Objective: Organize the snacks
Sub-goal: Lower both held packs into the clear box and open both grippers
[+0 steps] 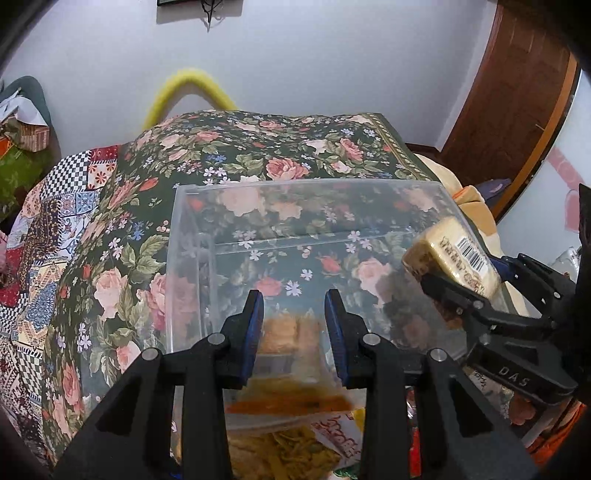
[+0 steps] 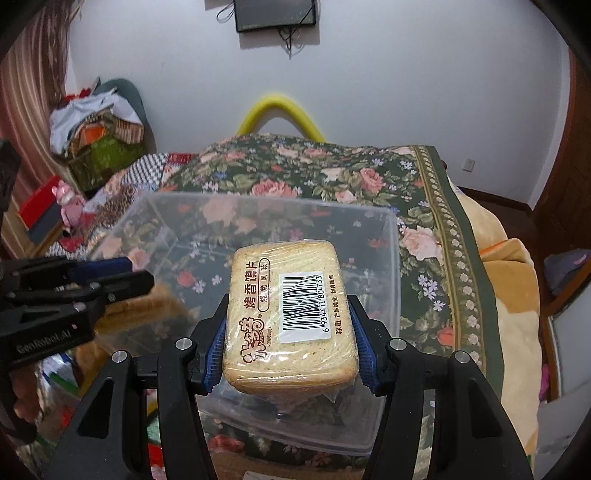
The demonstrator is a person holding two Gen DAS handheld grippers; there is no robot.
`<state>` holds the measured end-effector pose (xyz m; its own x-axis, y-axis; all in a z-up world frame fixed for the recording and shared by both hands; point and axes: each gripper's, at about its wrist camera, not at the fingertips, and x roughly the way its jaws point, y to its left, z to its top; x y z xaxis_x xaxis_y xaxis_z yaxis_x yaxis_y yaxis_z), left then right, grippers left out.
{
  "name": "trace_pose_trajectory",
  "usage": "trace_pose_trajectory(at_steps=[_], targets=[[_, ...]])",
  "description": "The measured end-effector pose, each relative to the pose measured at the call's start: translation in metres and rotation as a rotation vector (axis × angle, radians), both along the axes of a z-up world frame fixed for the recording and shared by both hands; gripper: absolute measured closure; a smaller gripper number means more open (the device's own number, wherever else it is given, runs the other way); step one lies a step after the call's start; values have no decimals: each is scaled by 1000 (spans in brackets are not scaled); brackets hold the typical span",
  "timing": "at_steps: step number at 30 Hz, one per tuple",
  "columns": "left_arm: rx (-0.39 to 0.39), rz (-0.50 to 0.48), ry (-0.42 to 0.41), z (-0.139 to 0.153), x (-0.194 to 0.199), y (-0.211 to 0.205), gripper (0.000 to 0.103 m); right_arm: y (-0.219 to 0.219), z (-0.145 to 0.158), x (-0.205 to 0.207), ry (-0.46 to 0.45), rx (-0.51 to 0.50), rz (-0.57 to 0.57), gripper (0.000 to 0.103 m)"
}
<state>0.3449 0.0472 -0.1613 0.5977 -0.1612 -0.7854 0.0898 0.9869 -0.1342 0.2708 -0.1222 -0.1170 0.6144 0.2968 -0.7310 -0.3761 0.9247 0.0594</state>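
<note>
A pale wall [image 2: 406,74] fills the upper frame, with a dark screen [image 2: 275,14] mounted at top centre, cables dangling beneath. A floral bedspread [image 2: 369,177] covers the bed mid-frame. A wooden door [image 1: 517,85] stands at upper right; clutter [image 2: 96,125] piles at left.

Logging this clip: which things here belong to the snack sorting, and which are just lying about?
Job: bread pack in right gripper; clear bin; snack bags; left gripper, open.
Lying about: floral blanket; yellow tube; clothes pile; wall screen.
</note>
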Motion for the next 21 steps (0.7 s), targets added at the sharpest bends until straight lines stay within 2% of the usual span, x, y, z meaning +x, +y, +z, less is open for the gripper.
trace_pose_trajectory(at_steps=[4,10,21], targets=[[7,-9,-6,2,-1,-1,68,5,-5,1,16,-24,14,49],[14,-7,-44,15,-13,-1,66,5,13,-7,-47,-31,20,47],[41,11,-196,73,-72,11,47,-3,52,-43,-135,-6,22,43]])
